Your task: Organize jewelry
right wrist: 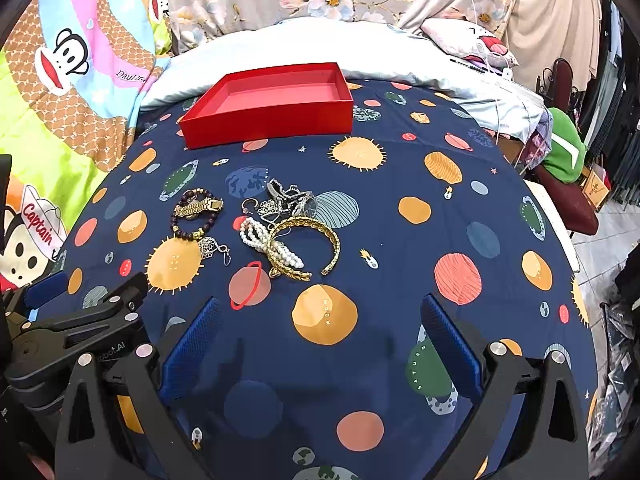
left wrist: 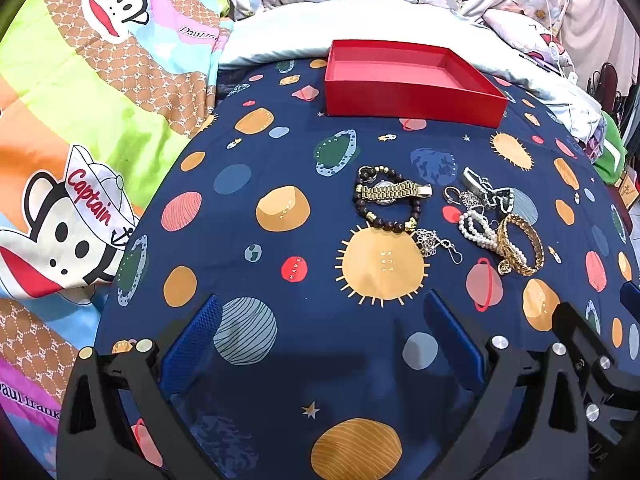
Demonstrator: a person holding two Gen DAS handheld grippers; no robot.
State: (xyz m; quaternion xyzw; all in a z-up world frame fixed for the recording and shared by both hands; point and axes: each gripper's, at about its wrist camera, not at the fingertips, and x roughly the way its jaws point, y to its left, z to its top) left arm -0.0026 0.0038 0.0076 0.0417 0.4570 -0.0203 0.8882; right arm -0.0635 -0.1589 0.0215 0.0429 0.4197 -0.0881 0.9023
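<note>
Both grippers hover low over a navy planet-print sheet (right wrist: 400, 184) on a bed, fingers spread wide and holding nothing: the left gripper (left wrist: 322, 336) near the sun print, the right gripper (right wrist: 320, 338) just beside it on the right. The red box (right wrist: 276, 106) sits open at the far side. Between box and grippers lies the jewelry in 2 clusters. On the left, a gold watch (left wrist: 394, 191) lies across a dark bead bracelet (left wrist: 384, 200). On the right, a pearl strand (right wrist: 268, 242) tangles with a gold bangle (right wrist: 308, 246), touching a silver watch (right wrist: 298, 200).
</note>
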